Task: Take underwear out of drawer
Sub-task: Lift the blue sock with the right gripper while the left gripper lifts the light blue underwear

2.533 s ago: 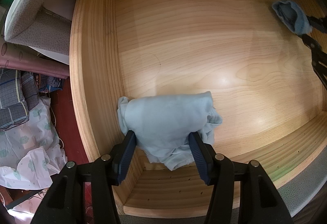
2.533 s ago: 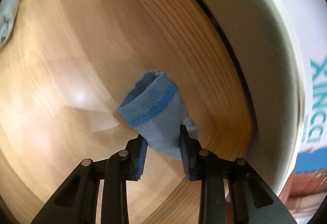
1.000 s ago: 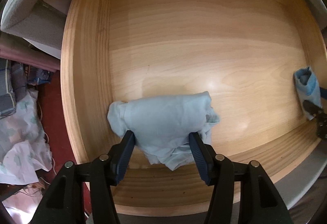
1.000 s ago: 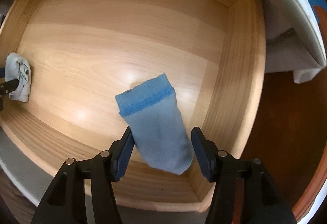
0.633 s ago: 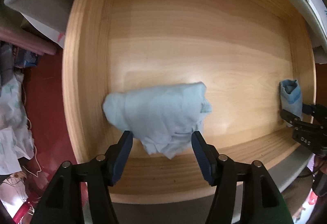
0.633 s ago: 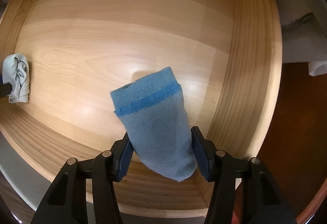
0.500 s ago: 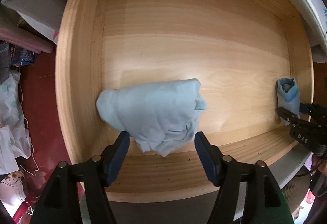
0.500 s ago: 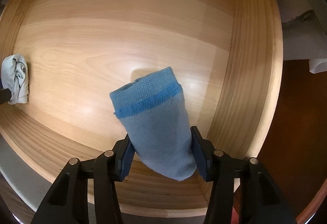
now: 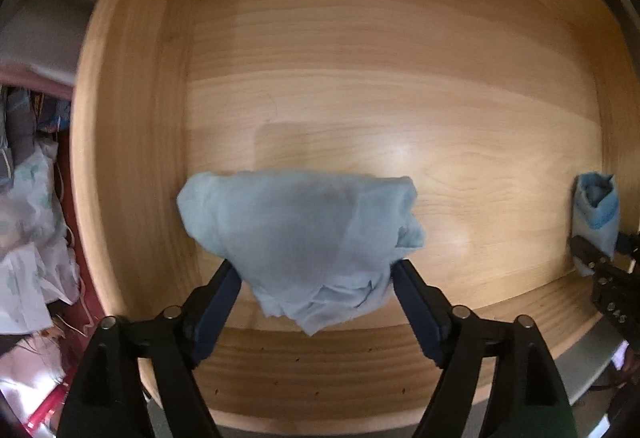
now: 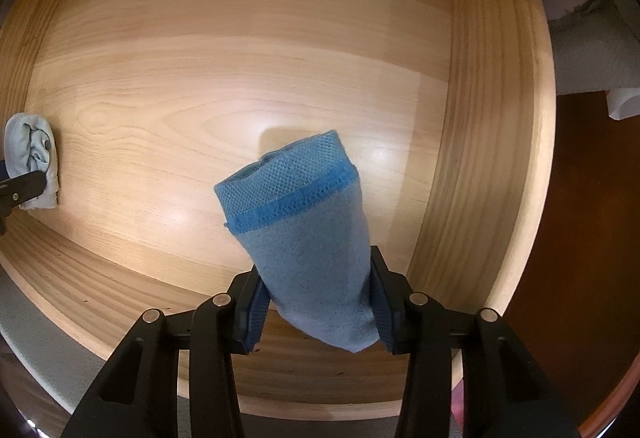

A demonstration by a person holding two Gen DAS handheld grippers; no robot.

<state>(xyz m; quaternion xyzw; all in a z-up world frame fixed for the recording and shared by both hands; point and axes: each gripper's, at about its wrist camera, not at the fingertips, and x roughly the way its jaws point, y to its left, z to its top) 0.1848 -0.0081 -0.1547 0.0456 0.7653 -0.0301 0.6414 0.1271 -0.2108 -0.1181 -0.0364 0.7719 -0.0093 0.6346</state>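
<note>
Both garments hang over the open pale wooden drawer (image 9: pixel 132 142), so the lifting-out step is in hand. The left gripper (image 9: pixel 316 290) is spreading its jaws; the crumpled pale blue cotton underwear (image 9: pixel 304 234) lies between them, with the pads seemingly barely touching it. The right gripper (image 10: pixel 316 302) is clamped on a folded mid-blue knit garment with a darker band (image 10: pixel 304 238), which points away beyond its fingertips. Next, probably, each piece must be carried past the drawer's front wall, behind the grippers.
</note>
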